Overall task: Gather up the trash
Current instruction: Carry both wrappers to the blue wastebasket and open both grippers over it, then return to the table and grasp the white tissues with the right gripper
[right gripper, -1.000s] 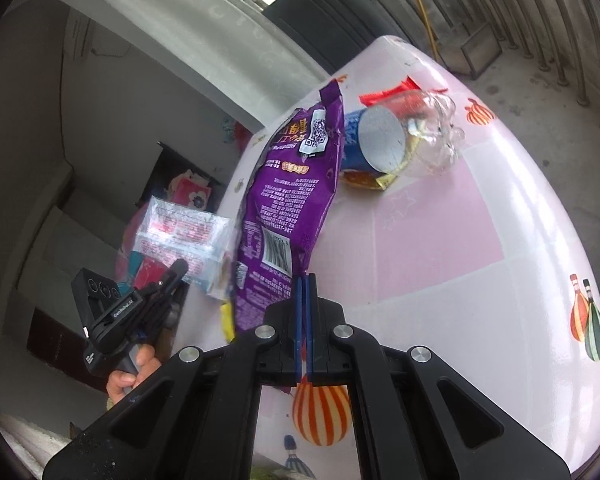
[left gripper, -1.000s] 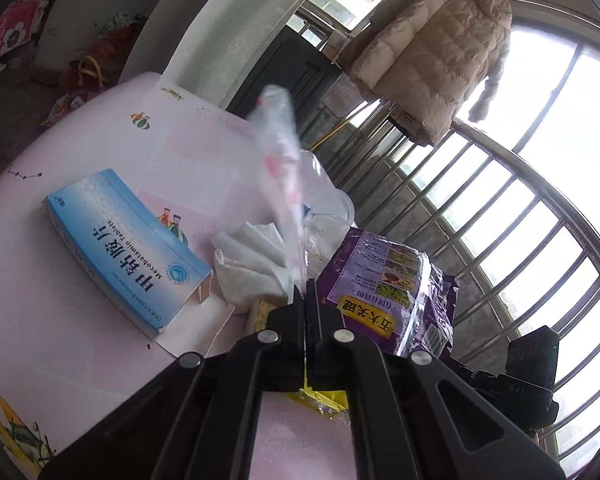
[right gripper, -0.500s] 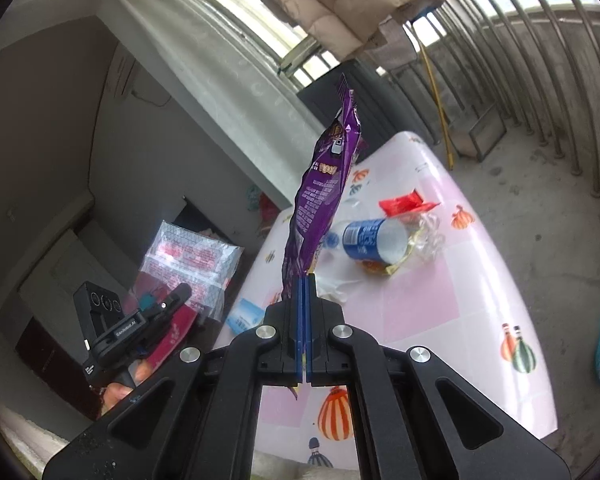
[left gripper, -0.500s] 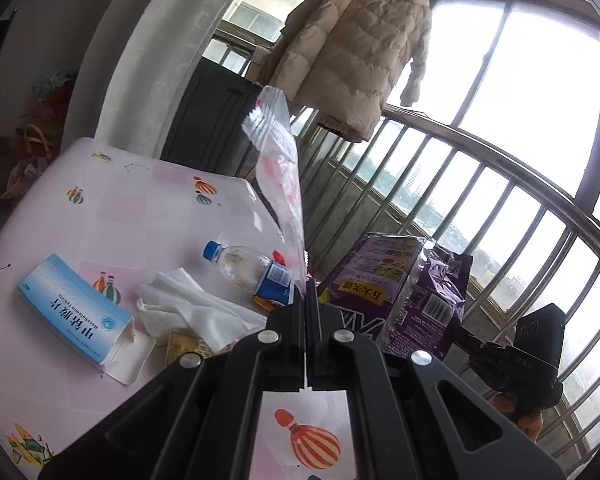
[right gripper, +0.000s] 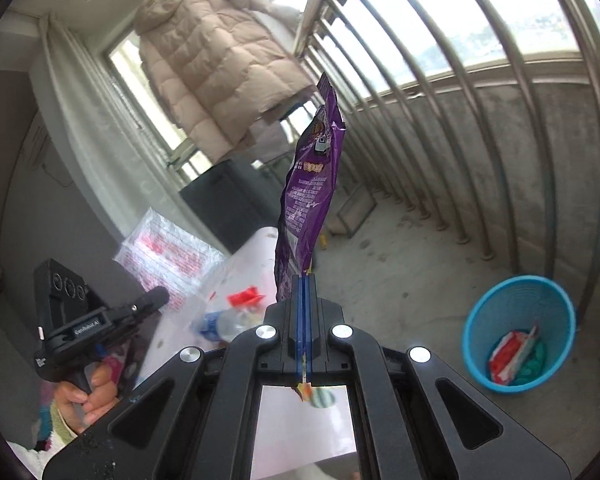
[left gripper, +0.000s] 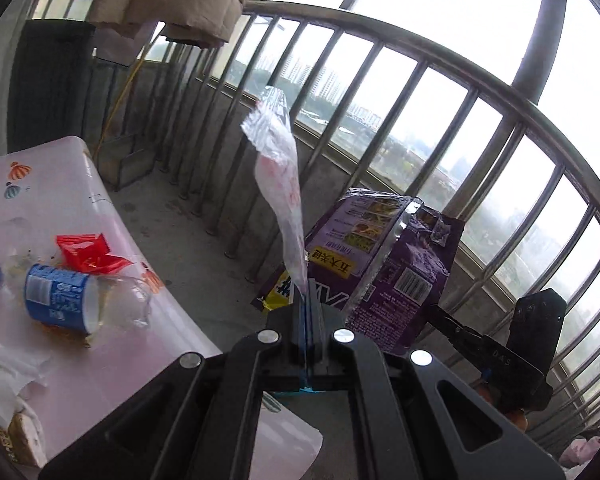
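Left gripper (left gripper: 307, 300): jaws fully closed, pinching the bottom edge of a clear plastic wrapper with red print (left gripper: 282, 184). The wrapper stands up limp from the fingertips, held in the air past the table edge.

Right gripper (right gripper: 305, 284): jaws clamped shut on the lower edge of a purple snack bag (right gripper: 310, 200), which rises upright from the tips. In the left wrist view the same bag hangs just to the right of the clear wrapper, with the right-hand tool behind it.

Beyond the grippers: pink table with balloon print (left gripper: 100, 208) at lower left, near the balcony railing (left gripper: 420, 92). On it lie a clear plastic bottle with a blue label and blue cap (left gripper: 60, 304), a red wrapper (left gripper: 88, 252) touching it, and crumpled white tissue (left gripper: 8, 376) at the near edge beside a tan packet, too cropped to name.

Blue waste basket (right gripper: 476, 320) on the concrete floor, right of the table and well apart from it. Red-and-white and green wrappers already lie inside.

Progress, as judged: part way. Some trash is binned and two pieces are lifted but not yet over the basket. Left to do: carry both across and drop them, then return for the bottle, red wrapper, tissue and packet.
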Motion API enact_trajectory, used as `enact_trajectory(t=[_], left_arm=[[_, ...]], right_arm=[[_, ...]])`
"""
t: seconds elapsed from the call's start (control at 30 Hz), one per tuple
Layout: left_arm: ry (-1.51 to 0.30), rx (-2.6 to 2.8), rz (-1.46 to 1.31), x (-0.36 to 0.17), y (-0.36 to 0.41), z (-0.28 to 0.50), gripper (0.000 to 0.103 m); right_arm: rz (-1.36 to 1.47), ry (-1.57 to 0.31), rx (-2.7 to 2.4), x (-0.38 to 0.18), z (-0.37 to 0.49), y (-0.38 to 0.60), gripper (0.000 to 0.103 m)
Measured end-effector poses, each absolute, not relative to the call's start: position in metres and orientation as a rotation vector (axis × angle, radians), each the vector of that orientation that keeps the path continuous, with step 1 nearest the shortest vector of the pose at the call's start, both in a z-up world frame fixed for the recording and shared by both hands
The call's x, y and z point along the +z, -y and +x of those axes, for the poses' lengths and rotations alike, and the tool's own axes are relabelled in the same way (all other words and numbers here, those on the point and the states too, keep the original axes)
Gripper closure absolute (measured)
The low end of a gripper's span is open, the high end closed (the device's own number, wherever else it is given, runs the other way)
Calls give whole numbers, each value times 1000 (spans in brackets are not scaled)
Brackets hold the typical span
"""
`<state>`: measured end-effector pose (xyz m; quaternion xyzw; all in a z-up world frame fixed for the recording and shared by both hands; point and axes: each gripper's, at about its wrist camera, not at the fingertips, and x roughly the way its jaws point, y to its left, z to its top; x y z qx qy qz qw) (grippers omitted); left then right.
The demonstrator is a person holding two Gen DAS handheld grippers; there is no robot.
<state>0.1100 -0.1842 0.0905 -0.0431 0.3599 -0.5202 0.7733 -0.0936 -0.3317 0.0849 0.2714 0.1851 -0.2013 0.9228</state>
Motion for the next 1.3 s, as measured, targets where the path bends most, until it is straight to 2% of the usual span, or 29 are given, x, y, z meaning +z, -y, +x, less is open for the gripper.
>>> enact_trajectory(t=[0.33, 0.67, 0.73, 0.77, 0.8, 0.83, 0.9, 0.97, 1.03, 1.3], left_arm=[[-996, -1221, 157, 17, 373, 108, 103], [-1163, -1186, 400, -99, 491, 109, 103], [-1217, -1156, 496, -125, 513, 109, 96], [-1249, -1134, 535, -138, 520, 109, 80], [-1265, -1107, 550, -148, 524, 111, 70], [-1271, -1088, 548, -153, 529, 114, 70], [-1292, -1066, 525, -157, 529, 119, 70], [-1327, -1070, 475, -152, 523, 125, 70], [-1309, -1094, 455, -140, 517, 129, 70], [-1169, -1098, 402, -84, 471, 131, 70]], right_arm=[[668, -506, -760, 22, -114, 394, 103], [830, -571, -952, -55, -123, 455, 103], [902, -584, -997, -78, -122, 473, 101], [947, -600, -1009, -93, -121, 483, 99], [994, -620, -1001, -109, -119, 491, 97], [1052, -650, -983, -126, -117, 499, 92], [1143, -684, -979, -150, -120, 508, 85], [1170, -667, -987, -156, -127, 506, 85], [1178, -641, -990, -155, -136, 505, 79], [1178, -571, -986, -134, -161, 497, 79]])
